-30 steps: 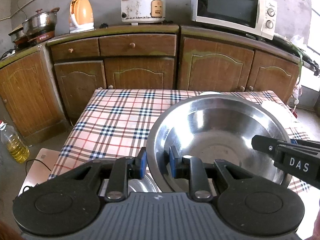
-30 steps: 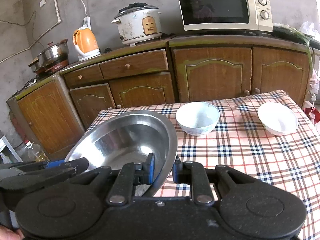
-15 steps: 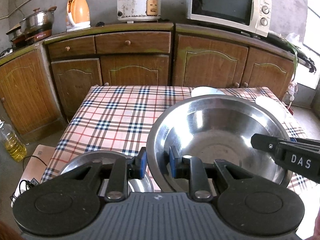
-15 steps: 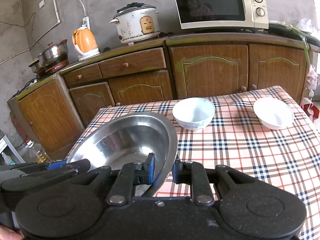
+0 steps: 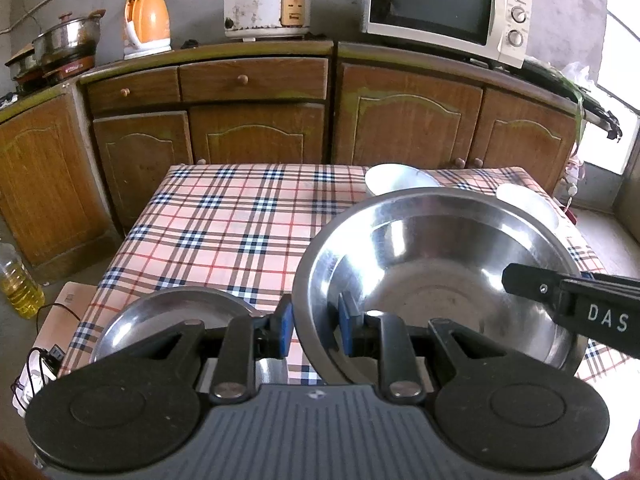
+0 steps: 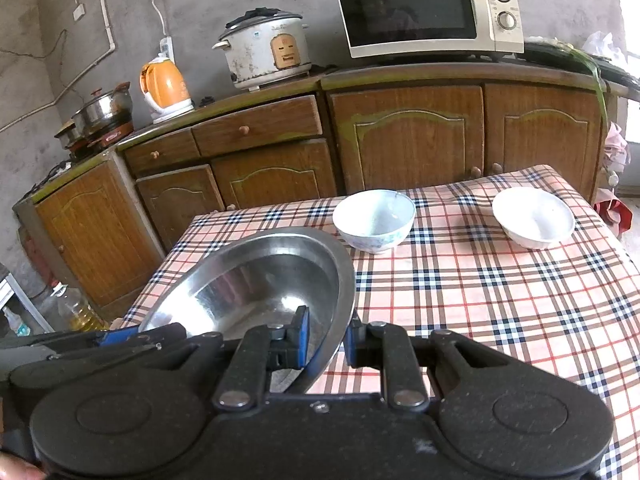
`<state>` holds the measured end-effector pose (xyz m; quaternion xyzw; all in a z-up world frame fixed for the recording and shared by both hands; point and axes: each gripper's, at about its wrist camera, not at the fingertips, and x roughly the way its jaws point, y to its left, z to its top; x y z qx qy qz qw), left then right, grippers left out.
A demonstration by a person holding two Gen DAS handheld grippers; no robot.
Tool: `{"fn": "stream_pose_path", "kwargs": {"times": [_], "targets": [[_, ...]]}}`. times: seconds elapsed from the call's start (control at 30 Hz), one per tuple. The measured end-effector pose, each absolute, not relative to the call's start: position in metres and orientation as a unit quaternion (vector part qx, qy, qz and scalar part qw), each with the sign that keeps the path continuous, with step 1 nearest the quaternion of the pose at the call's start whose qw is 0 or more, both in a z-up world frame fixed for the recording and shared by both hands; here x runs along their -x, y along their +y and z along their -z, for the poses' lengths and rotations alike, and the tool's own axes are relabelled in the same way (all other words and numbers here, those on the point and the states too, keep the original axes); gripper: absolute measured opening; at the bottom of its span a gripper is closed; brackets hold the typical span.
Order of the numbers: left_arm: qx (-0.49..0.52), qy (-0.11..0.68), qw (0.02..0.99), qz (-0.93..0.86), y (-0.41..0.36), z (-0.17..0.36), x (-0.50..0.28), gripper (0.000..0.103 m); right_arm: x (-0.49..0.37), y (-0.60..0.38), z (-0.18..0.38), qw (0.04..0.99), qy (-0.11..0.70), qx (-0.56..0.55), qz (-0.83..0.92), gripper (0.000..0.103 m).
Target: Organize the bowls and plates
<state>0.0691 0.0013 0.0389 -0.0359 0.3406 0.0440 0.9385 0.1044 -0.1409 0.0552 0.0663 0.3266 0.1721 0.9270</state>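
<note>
A large steel bowl [image 5: 440, 280] [image 6: 264, 280] hangs over the checked table, held from both sides. My left gripper [image 5: 314, 330] is shut on its near left rim. My right gripper [image 6: 326, 340] is shut on its right rim, and its black finger shows at the right of the left wrist view. A smaller steel plate [image 5: 168, 320] lies on the table's near left corner, partly hidden by my left gripper. Two white bowls stand at the far side: one patterned [image 6: 374, 220], one plain [image 6: 534, 216].
The checked tablecloth [image 5: 224, 232] covers the table [image 6: 500, 300]. Behind it run wooden cabinets with a microwave [image 6: 428, 10], a rice cooker [image 6: 266, 50], an orange kettle [image 6: 164, 84] and a pot. An oil bottle [image 5: 16, 280] stands on the floor at left.
Both grippers and the steel bowl have drawn back toward the near side; more of the steel plate shows at the near left corner. Both grips are unchanged.
</note>
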Motion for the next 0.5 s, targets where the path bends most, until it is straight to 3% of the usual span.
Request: {"fn": "stream_pose_path", "kwargs": {"times": [0.5], "targets": [[0.033, 0.345, 0.937, -0.033, -0.011, -0.033, -0.065, 0.023, -0.097, -0.156, -0.050, 0.927, 0.329, -0.075, -0.163, 0.023]]}}
